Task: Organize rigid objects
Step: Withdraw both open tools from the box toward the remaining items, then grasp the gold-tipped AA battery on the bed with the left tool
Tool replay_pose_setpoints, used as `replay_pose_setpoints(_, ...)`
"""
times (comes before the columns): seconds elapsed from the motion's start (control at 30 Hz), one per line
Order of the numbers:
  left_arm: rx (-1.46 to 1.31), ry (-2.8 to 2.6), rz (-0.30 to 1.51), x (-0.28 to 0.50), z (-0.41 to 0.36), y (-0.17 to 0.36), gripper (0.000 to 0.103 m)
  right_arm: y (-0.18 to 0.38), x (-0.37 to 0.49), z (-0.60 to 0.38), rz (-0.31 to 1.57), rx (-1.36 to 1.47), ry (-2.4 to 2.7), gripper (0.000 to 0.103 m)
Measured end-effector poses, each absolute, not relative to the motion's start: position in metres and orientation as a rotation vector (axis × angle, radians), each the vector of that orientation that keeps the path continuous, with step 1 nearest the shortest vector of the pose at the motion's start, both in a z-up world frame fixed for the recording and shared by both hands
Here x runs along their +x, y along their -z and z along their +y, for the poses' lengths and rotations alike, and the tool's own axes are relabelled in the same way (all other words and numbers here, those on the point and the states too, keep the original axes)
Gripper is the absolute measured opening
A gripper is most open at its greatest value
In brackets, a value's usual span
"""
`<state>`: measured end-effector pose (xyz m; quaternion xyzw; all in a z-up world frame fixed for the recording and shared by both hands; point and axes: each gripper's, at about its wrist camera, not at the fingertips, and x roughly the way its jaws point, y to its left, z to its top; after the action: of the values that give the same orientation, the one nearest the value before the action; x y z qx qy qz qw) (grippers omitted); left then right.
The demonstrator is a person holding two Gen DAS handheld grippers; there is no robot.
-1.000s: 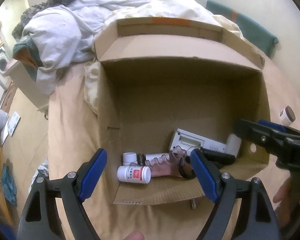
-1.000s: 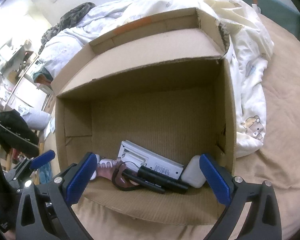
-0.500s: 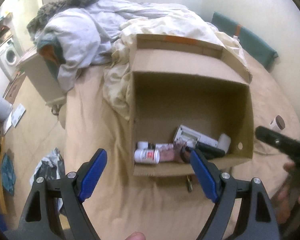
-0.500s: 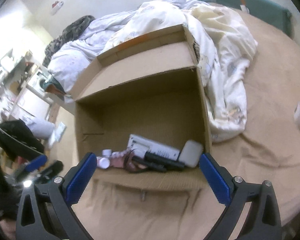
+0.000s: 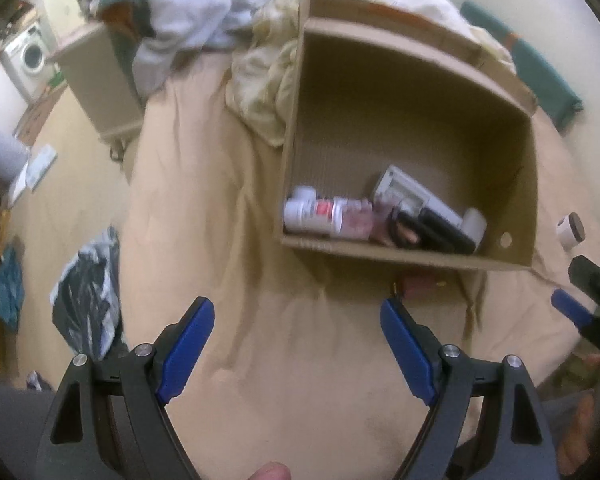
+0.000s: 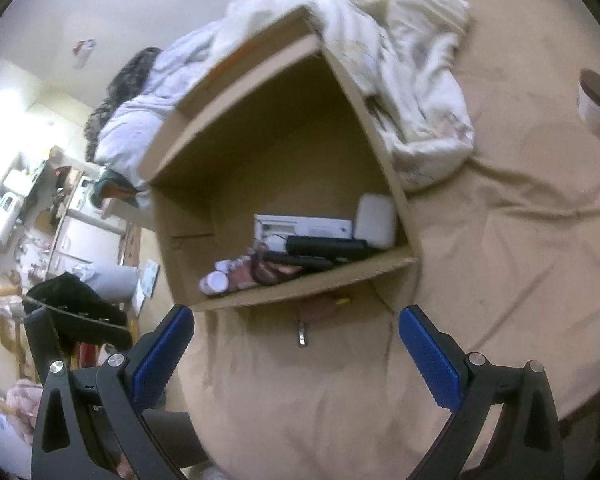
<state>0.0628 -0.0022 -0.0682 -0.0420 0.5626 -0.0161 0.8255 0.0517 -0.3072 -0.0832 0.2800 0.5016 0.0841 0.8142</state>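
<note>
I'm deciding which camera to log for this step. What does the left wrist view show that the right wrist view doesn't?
Only the left wrist view shows the label side of the white pill bottle, the black plastic bag on the floor and the washing machine. Only the right wrist view shows the white rounded case face-on and the metal piece lying before the box. Both show the cardboard box, the brown-lidded jar outside it, and each its own open, empty gripper: left gripper, right gripper.

Black clamp gripper [image 5: 296, 332] arms, blue pads [image 5: 186, 346], silver screws.
</note>
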Motion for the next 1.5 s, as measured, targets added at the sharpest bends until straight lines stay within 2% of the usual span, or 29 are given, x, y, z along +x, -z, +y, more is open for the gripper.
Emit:
replay_pose_setpoints(0.2, -0.118, -0.004, 1.269, 0.066, -0.014, 0.101, 0.082, 0.090, 0.054, -0.323, 1.068, 0.692, -0.169, 0.103)
replay_pose_setpoints(0.3, -0.126, 0.004, 1.309, 0.068, -0.033, 0.120, 0.066, 0.090, 0.058, -0.325, 1.069, 0.680, -0.157, 0.103)
replay_pose_setpoints(0.4, -0.083, 0.040, 1.322, 0.074, -0.062, 0.138, 0.064, 0.087, 0.061, -0.326, 1.054, 0.694, -0.171, 0.103)
replay_pose_setpoints(0.5, -0.035, 0.067, 1.341, 0.080, -0.087, 0.155, 0.057, 0.084, 0.062, -0.327, 1.049, 0.701, -0.182, 0.103)
replay_pose_setpoints(0.8, 0.122, 0.070, 1.370, 0.095, -0.135, 0.186, 0.056, 0.083, 0.067, -0.336, 1.046, 0.737, -0.214, 0.103)
replay_pose_setpoints(0.87, 0.135, 0.070, 1.365, 0.097, -0.140, 0.186, 0.050, 0.084, 0.068, -0.337, 1.047, 0.743, -0.216, 0.103)
replay_pose_setpoints(0.93, 0.167, 0.080, 1.360, 0.097, -0.145, 0.186, 0.026, 0.084, 0.069, -0.336, 1.049, 0.746, -0.220, 0.103)
replay_pose_setpoints(0.97, 0.193, 0.084, 1.358, 0.097, -0.148, 0.186, 0.021, 0.084, 0.070, -0.336, 1.050, 0.745, -0.219, 0.103)
replay_pose_setpoints(1.0, 0.220, 0.088, 1.357, 0.098, -0.154, 0.185, 0.011, 0.085, 0.070, -0.336, 1.051, 0.743, -0.219, 0.103)
replay_pose_setpoints(1.23, 0.259, 0.113, 1.352, 0.095, -0.158, 0.174, 0.009, 0.086, 0.073, -0.331, 1.069, 0.702, -0.216, 0.103)
replay_pose_setpoints(1.5, 0.201, 0.107, 1.283, 0.084, -0.131, 0.132, 0.009, 0.097, 0.066, -0.314, 1.138, 0.582, -0.219, 0.103)
